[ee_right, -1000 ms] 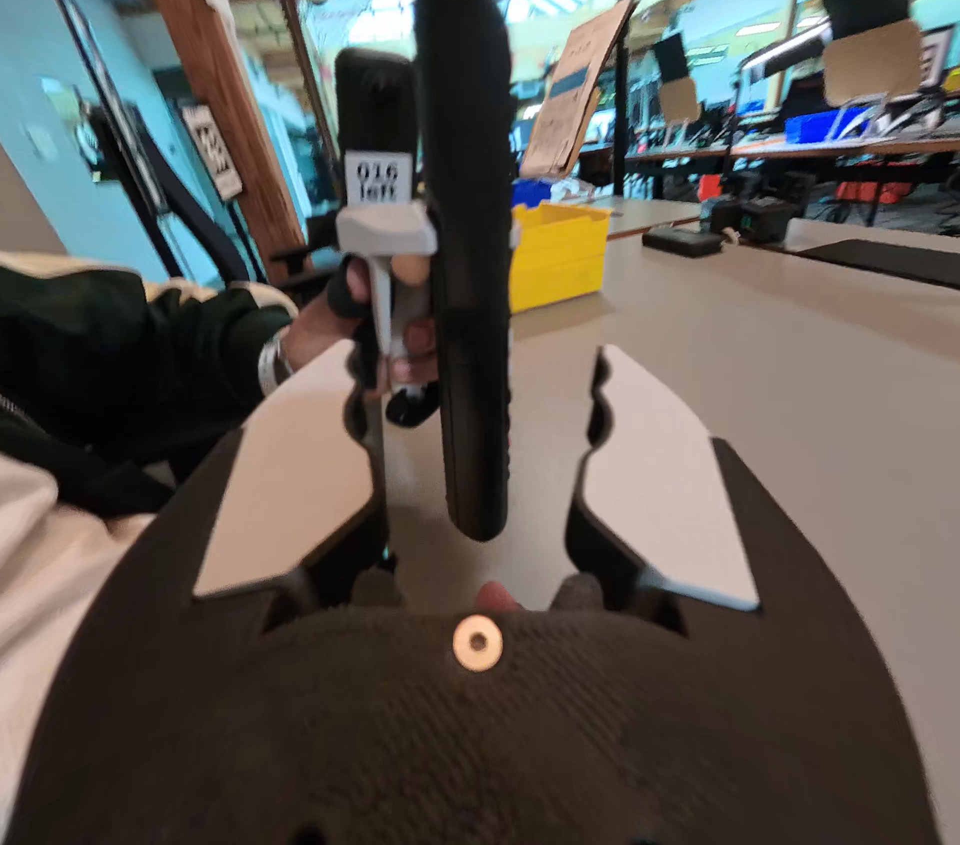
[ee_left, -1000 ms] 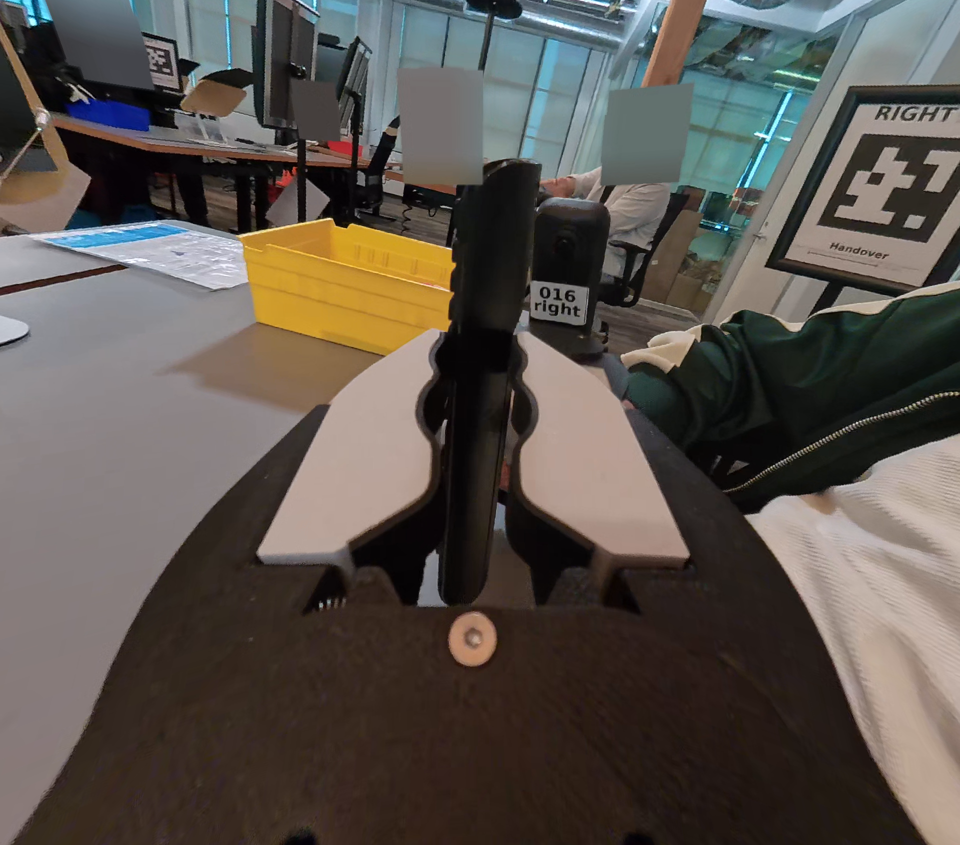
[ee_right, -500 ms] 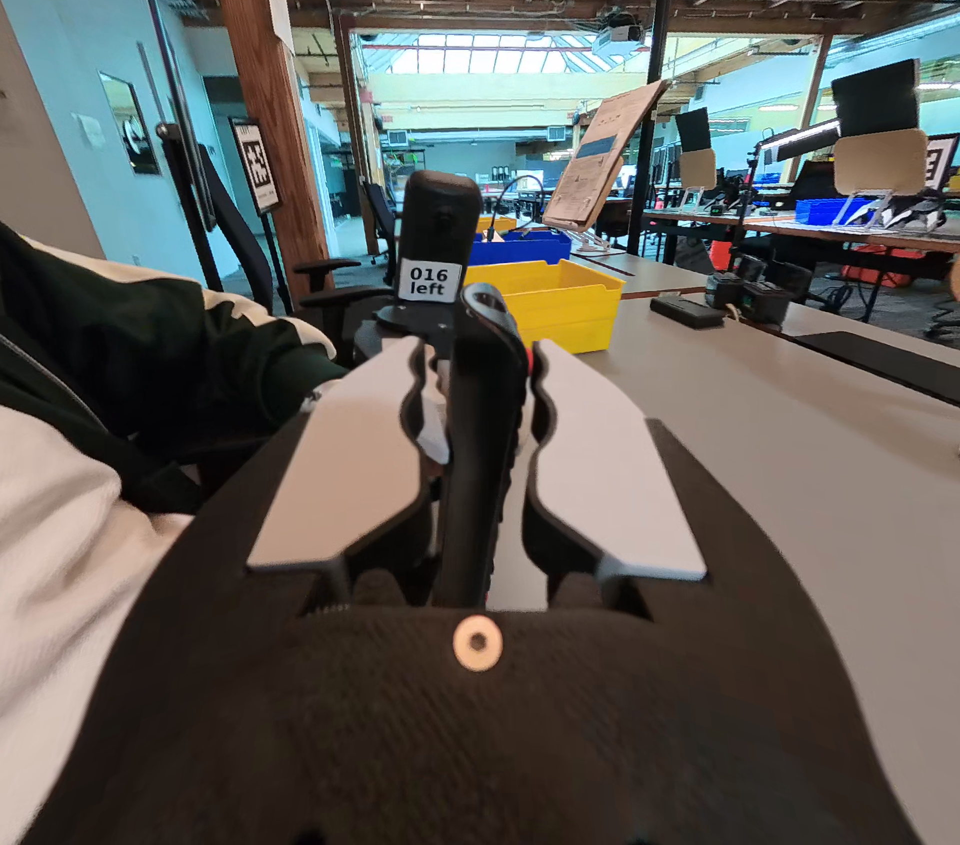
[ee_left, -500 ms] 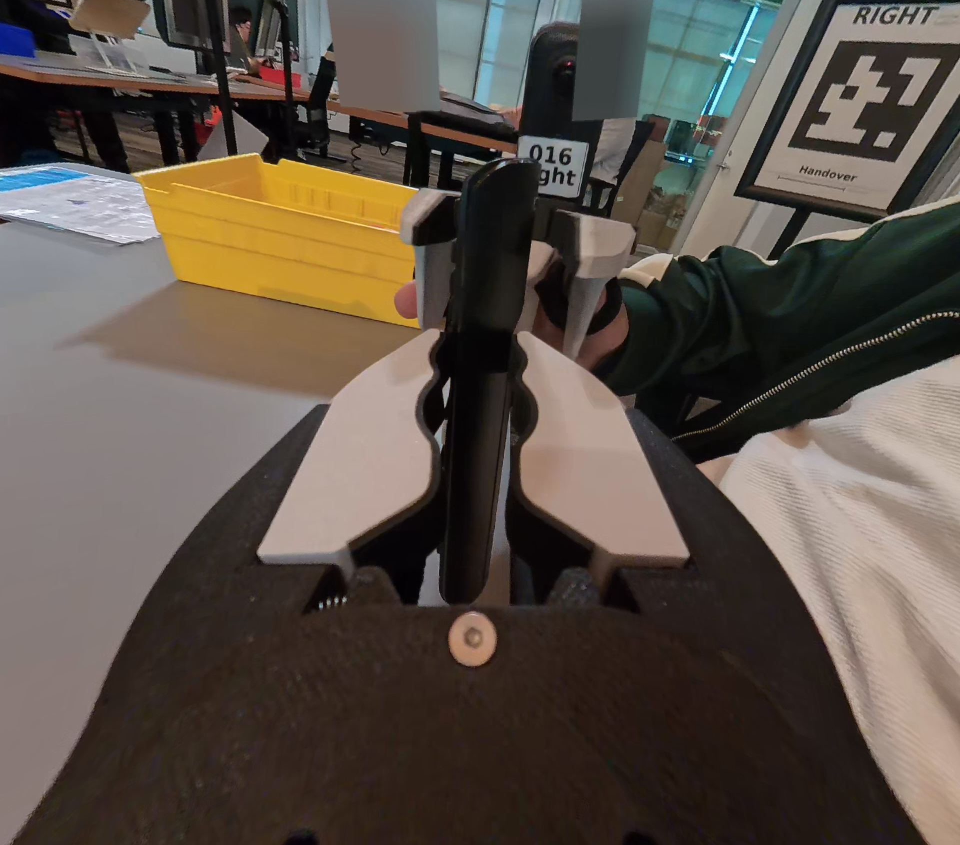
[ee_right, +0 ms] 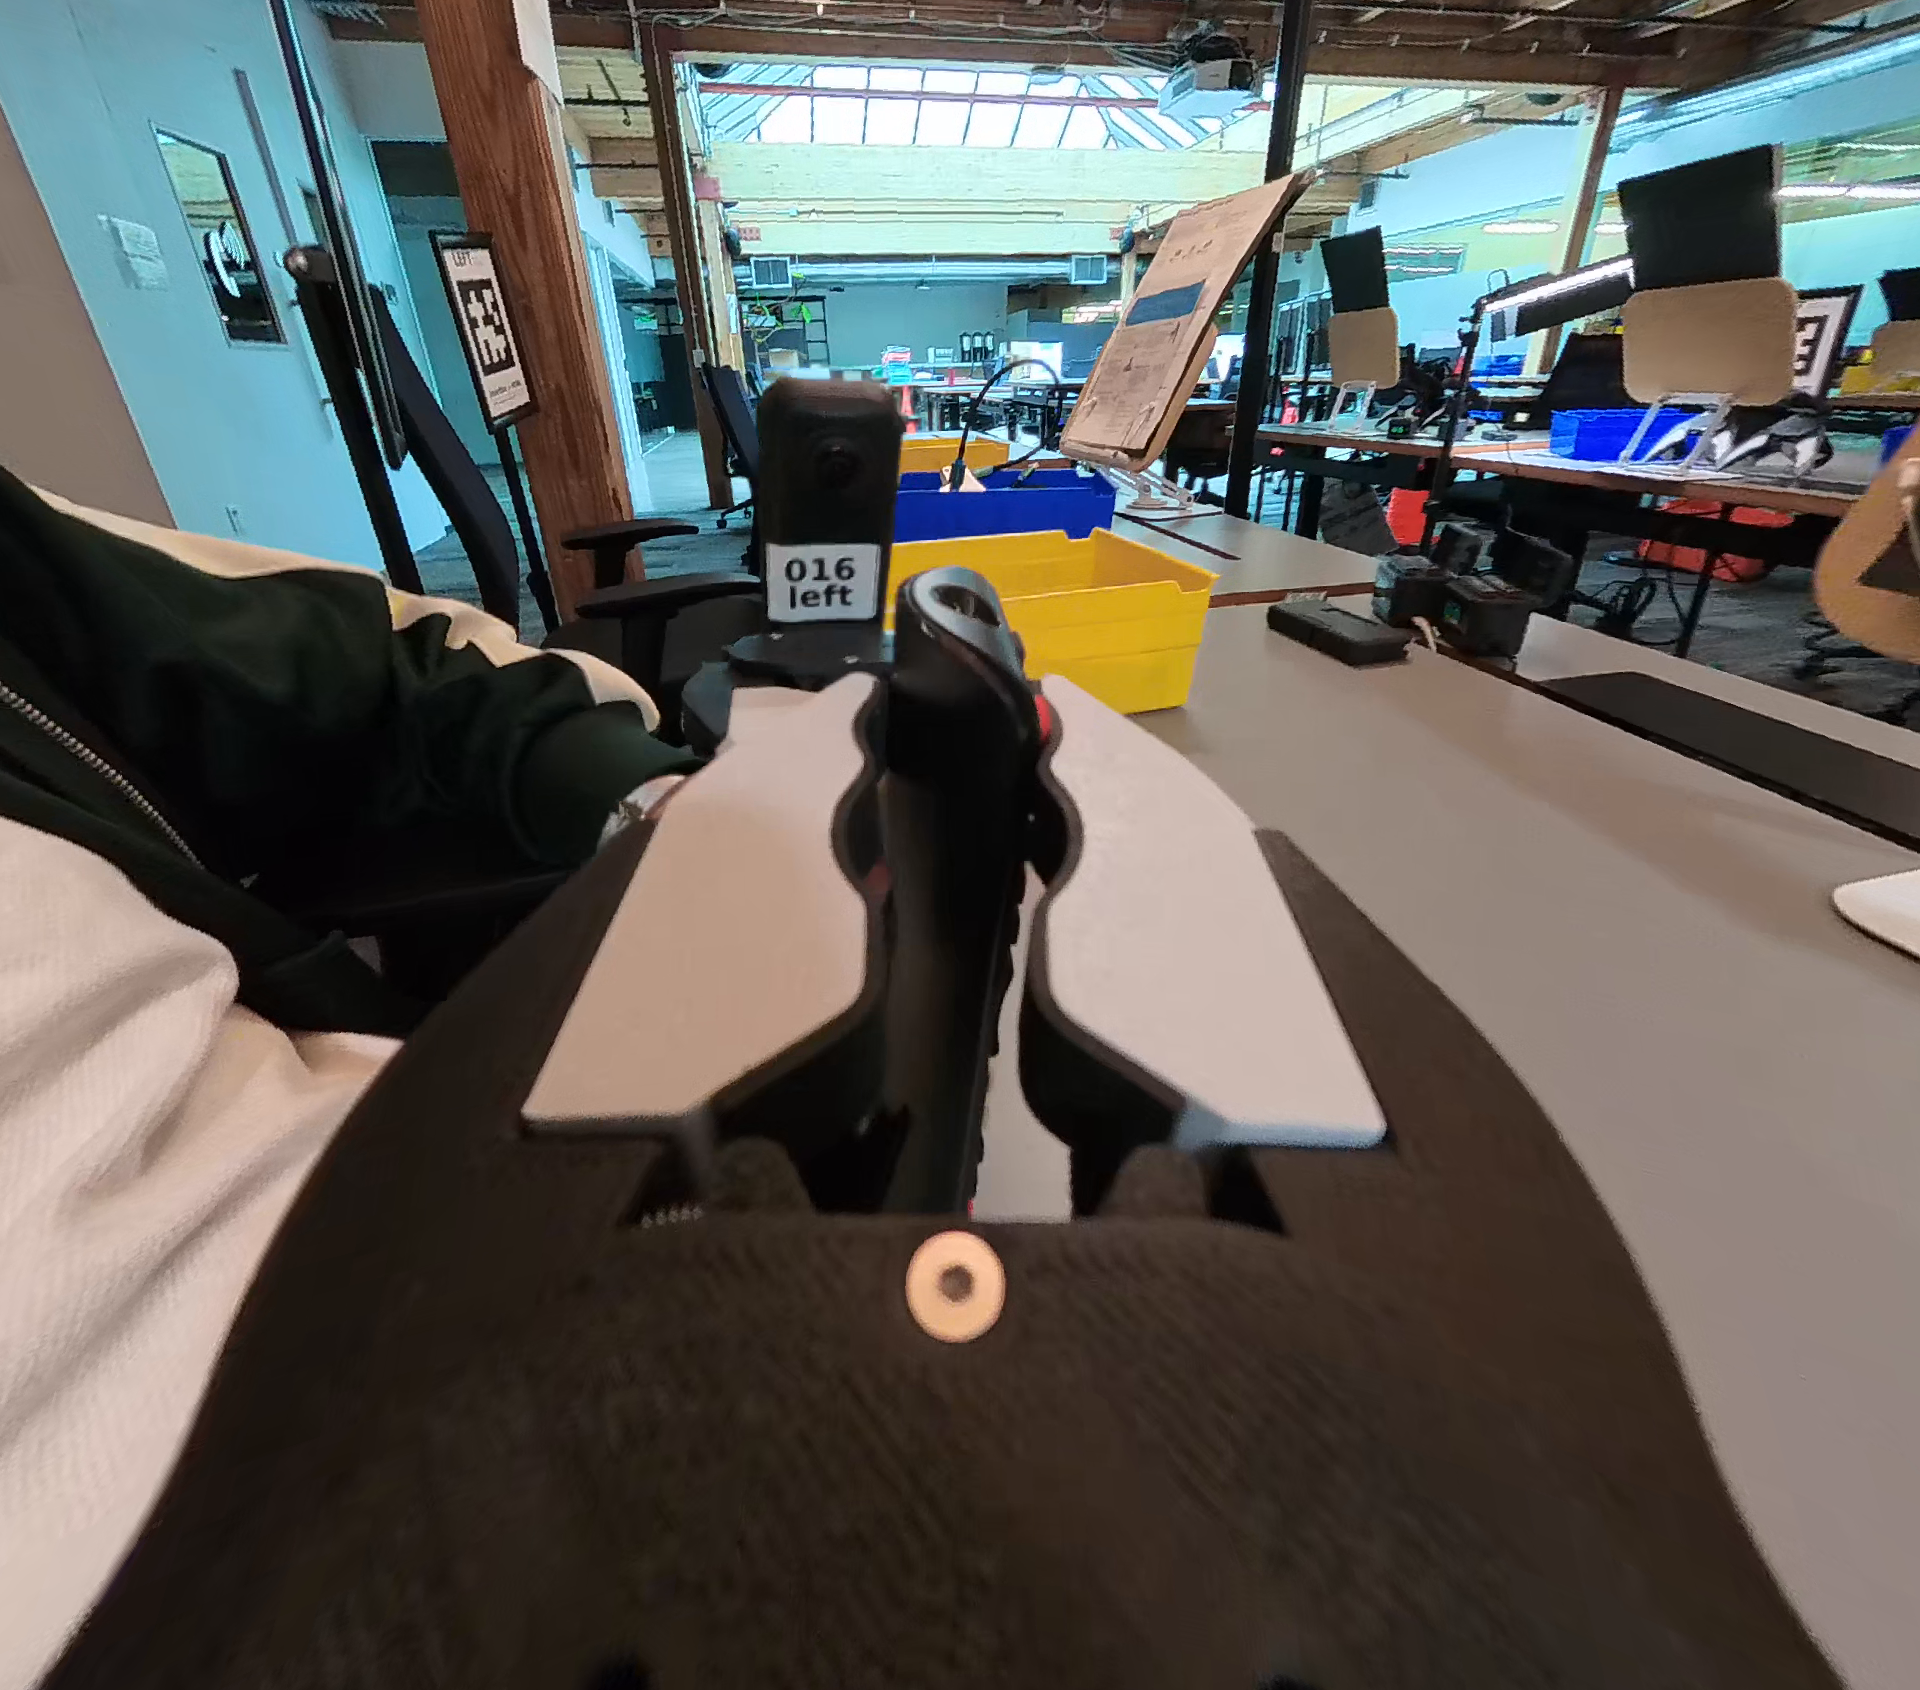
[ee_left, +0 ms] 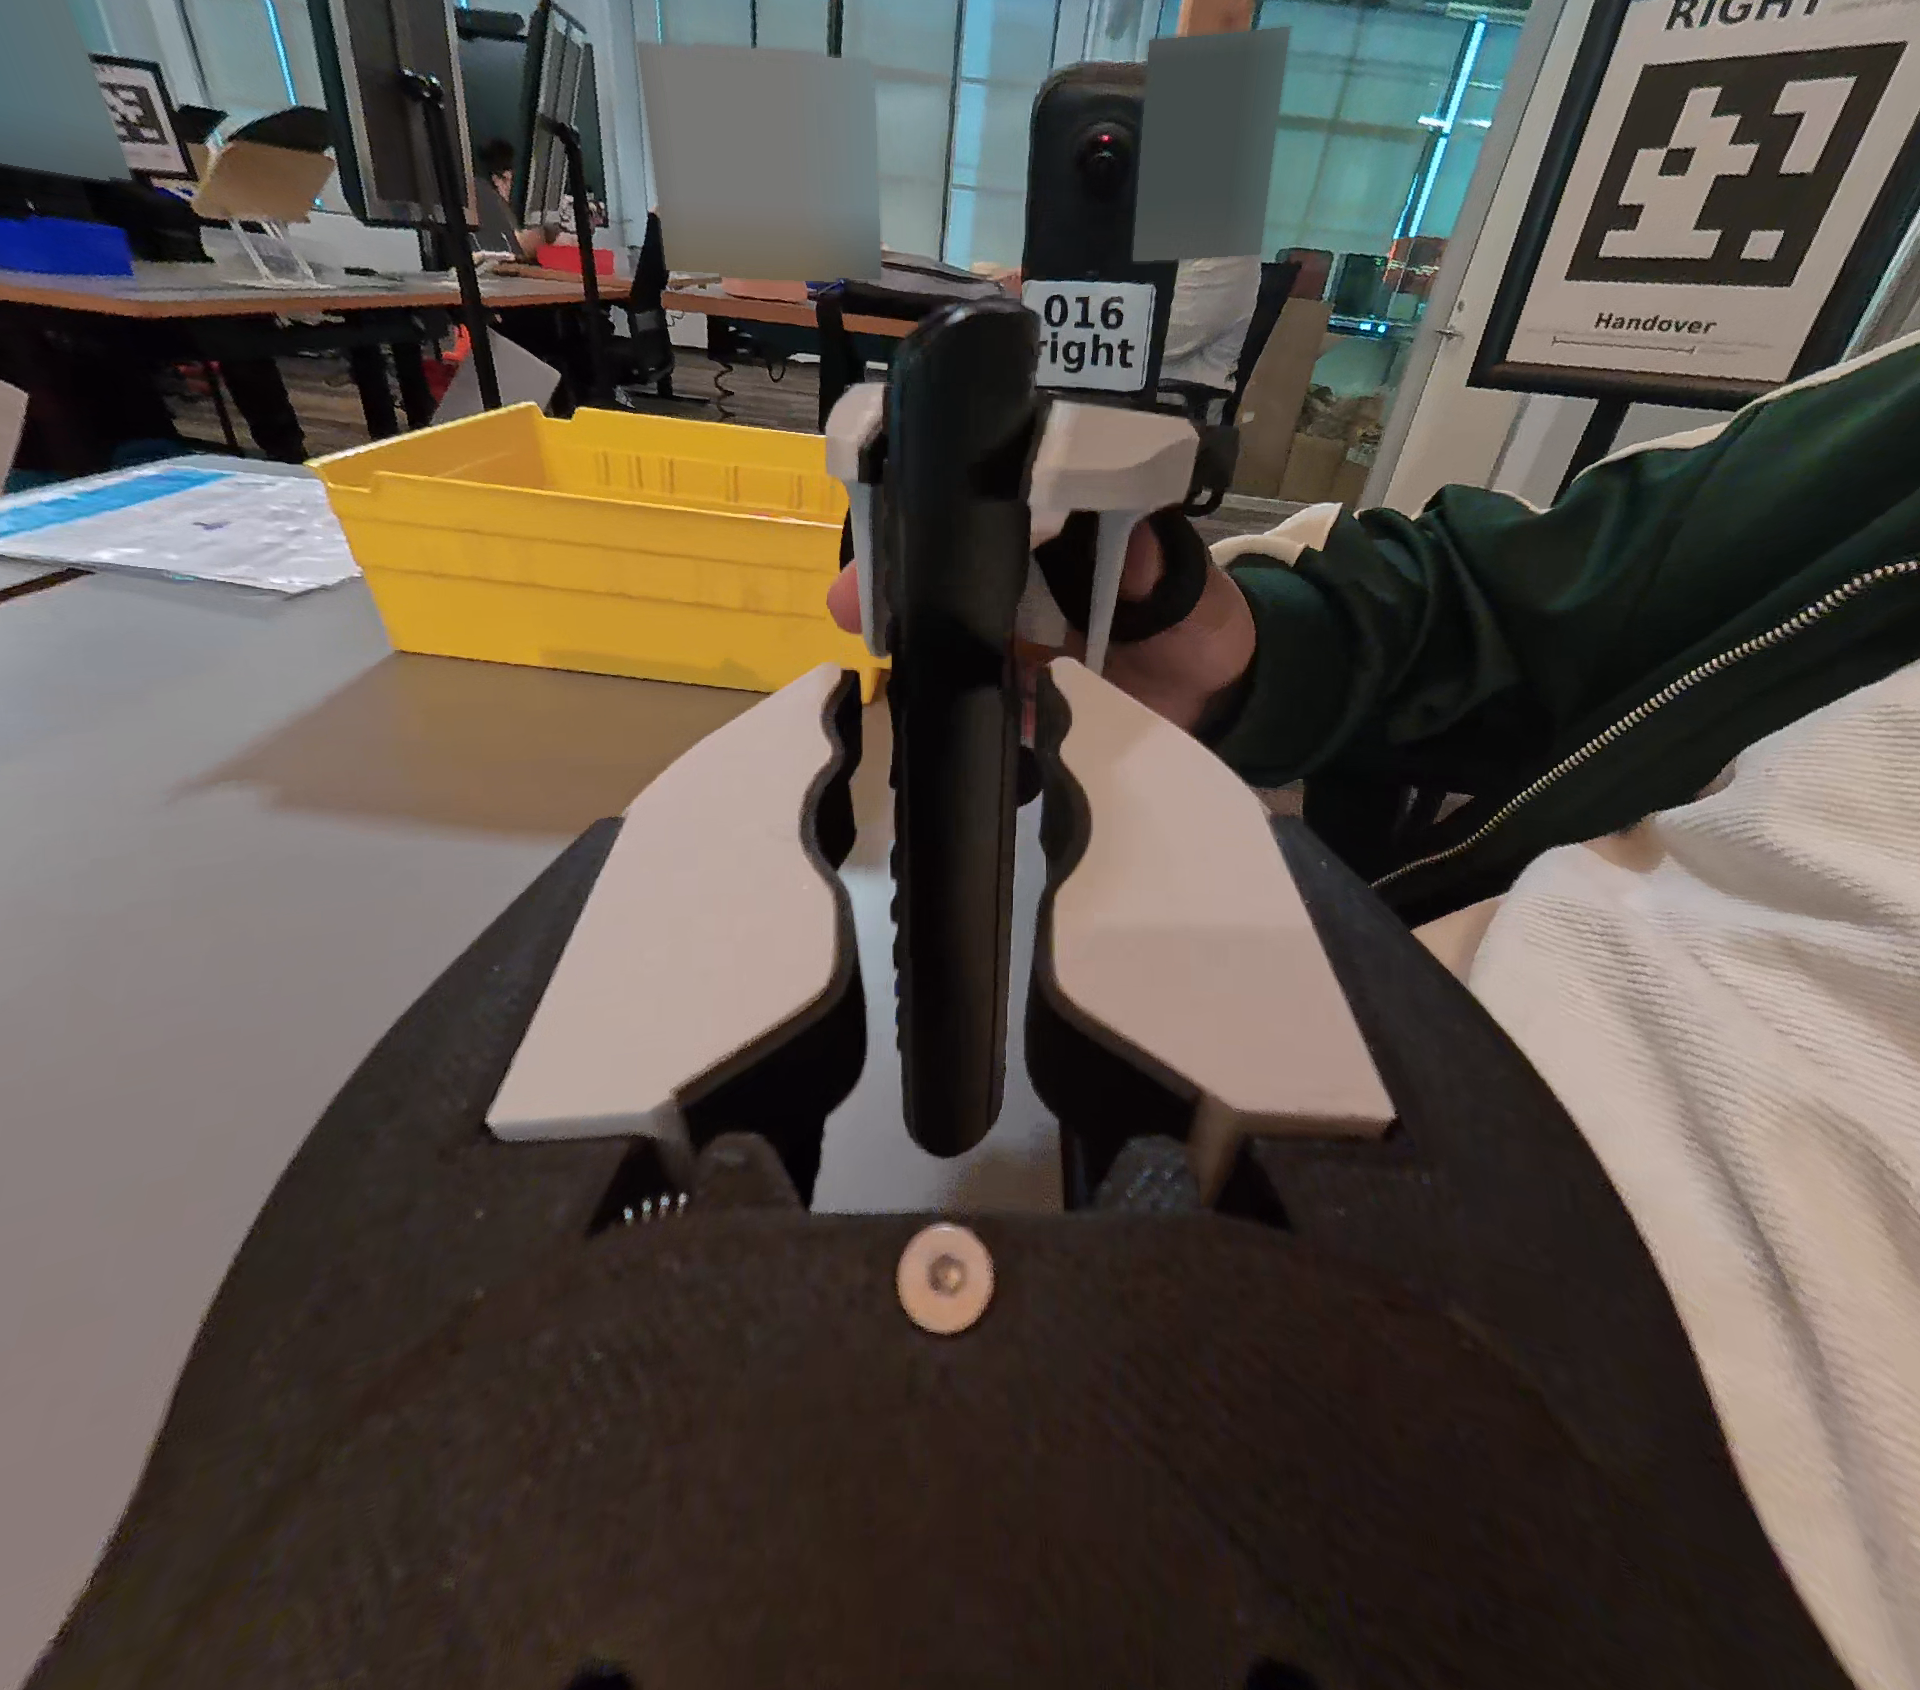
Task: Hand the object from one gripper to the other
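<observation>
While my right claw is clamped tight on the black object, my left claw stands parted around its lower end, with a sliver of daylight on either side. The object is held upright in the air, nearer to me than the yellow bin and over the grey table that the bin sits on.

Each claw's camera carries a small white label with black print. A framed sign with a black-and-white marker stands to the right of the bin, and a printed sheet lies to its left.

The object's brand, if any, does not show. From my left view I see its ribbed edge and rounded tip. Only my right view shows a hole at its top and a touch of red on its side. That view hides my left claw's fingers behind my right claw's fingers. My left view shows the hand and green sleeve behind the right claw.
</observation>
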Tool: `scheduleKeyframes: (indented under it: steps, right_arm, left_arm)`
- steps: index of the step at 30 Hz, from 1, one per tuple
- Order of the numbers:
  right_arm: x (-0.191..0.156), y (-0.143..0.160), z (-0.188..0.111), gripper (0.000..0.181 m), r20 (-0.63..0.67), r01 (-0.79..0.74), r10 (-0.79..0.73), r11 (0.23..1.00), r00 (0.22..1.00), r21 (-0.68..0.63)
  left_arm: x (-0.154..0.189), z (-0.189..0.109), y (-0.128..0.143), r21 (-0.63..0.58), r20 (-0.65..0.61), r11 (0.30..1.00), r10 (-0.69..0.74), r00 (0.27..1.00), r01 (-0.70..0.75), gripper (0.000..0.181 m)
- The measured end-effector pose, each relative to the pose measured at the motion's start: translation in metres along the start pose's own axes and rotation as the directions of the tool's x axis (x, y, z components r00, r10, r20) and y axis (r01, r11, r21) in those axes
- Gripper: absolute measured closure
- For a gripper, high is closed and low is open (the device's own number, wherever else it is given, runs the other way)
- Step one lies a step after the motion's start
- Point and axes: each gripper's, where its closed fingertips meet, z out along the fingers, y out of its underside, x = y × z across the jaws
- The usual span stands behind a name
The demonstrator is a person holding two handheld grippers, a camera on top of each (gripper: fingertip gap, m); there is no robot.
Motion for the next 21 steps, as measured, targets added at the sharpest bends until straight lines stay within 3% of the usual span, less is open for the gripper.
scheduleKeyframes:
  steps: [4,8,12,21]
  right_arm:
    - [0.002,-0.014,-0.005,0.156,-0.006,-0.006,0.007,1.0,1.0,0.026]
    - [-0.006,-0.022,-0.004,0.156,0.011,0.01,-0.011,0.999,1.0,0.032]
    - [-0.011,-0.019,0.0,0.156,0.025,0.009,-0.009,1.0,1.0,0.013]
    - [-0.016,-0.012,0.007,0.156,0.047,-0.027,0.027,1.0,0.999,0.007]
  left_arm:
    - [0.0,-0.001,-0.001,0.024,-0.024,1.0,-0.001,1.0,0.002,0.132]
    - [0.001,0.007,0.019,-0.061,-0.057,0.993,-0.104,0.993,0.101,0.121]
    - [0.009,0.012,0.03,-0.128,-0.1,0.978,-0.176,0.979,0.162,0.13]
    - [0.02,0.014,0.031,-0.137,-0.132,0.987,-0.098,0.986,0.079,0.157]
